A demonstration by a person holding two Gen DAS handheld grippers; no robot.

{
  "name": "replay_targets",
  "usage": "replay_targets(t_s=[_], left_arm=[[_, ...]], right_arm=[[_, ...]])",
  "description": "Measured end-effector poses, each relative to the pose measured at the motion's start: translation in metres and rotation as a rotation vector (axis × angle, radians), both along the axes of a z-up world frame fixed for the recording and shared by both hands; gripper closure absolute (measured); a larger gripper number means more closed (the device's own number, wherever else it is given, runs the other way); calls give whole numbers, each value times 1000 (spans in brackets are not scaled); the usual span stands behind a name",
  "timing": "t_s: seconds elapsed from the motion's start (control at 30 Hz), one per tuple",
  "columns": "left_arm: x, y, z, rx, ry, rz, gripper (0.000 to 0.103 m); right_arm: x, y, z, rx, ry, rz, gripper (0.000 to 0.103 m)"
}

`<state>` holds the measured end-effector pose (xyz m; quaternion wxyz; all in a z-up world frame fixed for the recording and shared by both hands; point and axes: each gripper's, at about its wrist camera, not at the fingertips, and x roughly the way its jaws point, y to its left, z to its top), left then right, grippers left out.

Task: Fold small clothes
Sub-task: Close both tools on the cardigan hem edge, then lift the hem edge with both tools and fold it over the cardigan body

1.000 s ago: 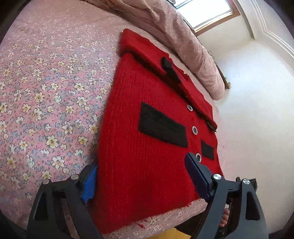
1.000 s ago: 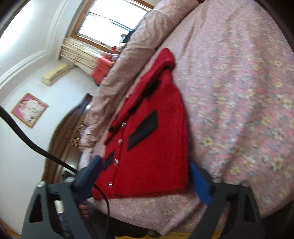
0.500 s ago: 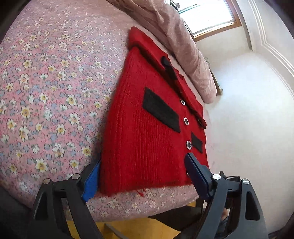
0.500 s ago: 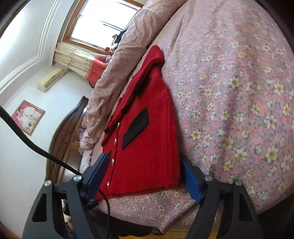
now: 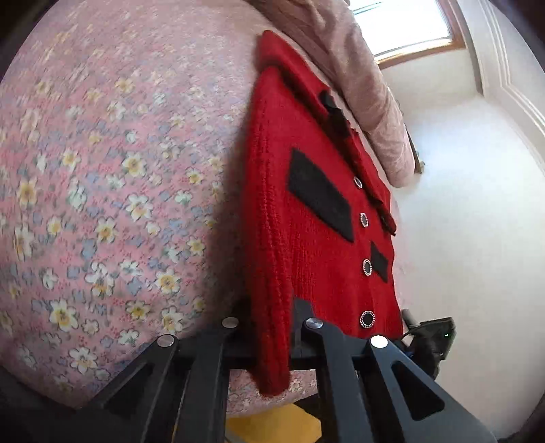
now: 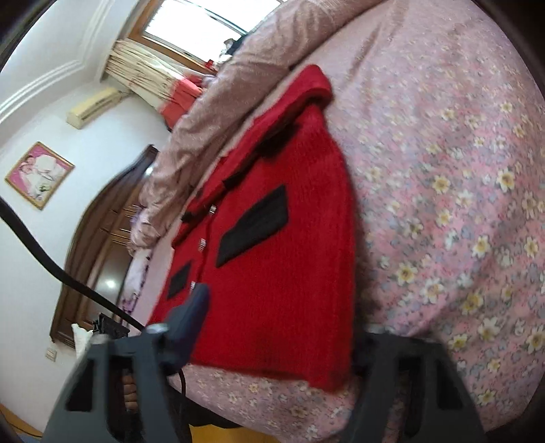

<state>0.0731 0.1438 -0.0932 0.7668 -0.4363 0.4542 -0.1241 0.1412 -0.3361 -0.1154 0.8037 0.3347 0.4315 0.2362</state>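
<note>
A red knit cardigan (image 5: pixel 323 238) with black pocket patches and ringed buttons lies flat on the floral bed sheet (image 5: pixel 102 204), hem toward me. My left gripper (image 5: pixel 272 323) is shut on the hem's left corner, and the knit bunches up between its black fingers. In the right wrist view the same cardigan (image 6: pixel 289 272) has its right hem corner between the jaws of my right gripper (image 6: pixel 276 327). Those jaws are closing, with a gap still left at the left finger (image 6: pixel 190 323). The right finger is mostly hidden behind the cloth.
A pink quilt roll (image 5: pixel 357 85) lies along the far side of the cardigan, under a window (image 5: pixel 408 27). The bed edge runs just below the hem, with yellow floor (image 5: pixel 272 422) beneath. A black cable (image 6: pixel 51 265) crosses the left; a wooden wardrobe (image 6: pixel 102 238) stands behind.
Both grippers sank toward the hem. The left jaws went from wide open to clamped on the left corner, pinching it up. The right jaws narrowed around the right corner.
</note>
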Motion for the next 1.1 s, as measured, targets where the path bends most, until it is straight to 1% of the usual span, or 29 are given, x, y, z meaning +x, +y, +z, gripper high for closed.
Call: replay_targets(t_s=[0.03, 0.07, 0.13, 0.17, 0.23, 0.27, 0.37, 0.43, 0.53, 0.6, 0.77, 0.87, 0.93, 0.97, 1.1], left_arm=[[0, 1, 1, 6, 1, -3, 101], [0, 0, 4, 29, -6, -7, 101], [-3, 0, 6, 49, -7, -12, 101], [-3, 0, 7, 42, -5, -8, 101], [-3, -2, 9, 27, -11, 1, 102], [-9, 2, 13, 20, -28, 6, 102], [-19, 4, 24, 21, -74, 4, 102], [-25, 3, 30, 39, -90, -7, 102], [-33, 6, 34, 41, -95, -18, 102], [-45, 11, 38, 41, -100, -26, 102], [-74, 22, 48, 66, -119, -43, 102], [-94, 30, 50, 44, -123, -48, 102], [-97, 26, 55, 47, -143, -57, 102], [-98, 26, 57, 61, -152, -56, 102], [-89, 16, 55, 101, -133, -64, 102]], right_arm=[[2, -3, -9, 26, 45, 0, 93], [2, -8, -15, 69, 66, -7, 96], [0, -14, -15, 118, 58, -18, 96], [-2, -13, -13, 107, 50, -22, 96], [-8, -11, -9, 48, 40, -30, 96], [-11, -8, -6, 35, 32, -29, 97], [-21, -6, 9, 19, -22, -26, 97], [-29, -8, 21, 37, -64, -14, 97], [-36, -8, 26, 33, -72, -19, 97], [-43, -8, 30, 49, -76, -12, 97], [-76, 3, 45, 2, -105, 21, 97], [-101, 6, 49, -11, -100, 29, 97], [-112, 8, 50, -28, -105, 31, 97], [-113, 8, 51, -35, -108, 29, 97], [-113, 4, 47, -47, -94, 17, 97]])
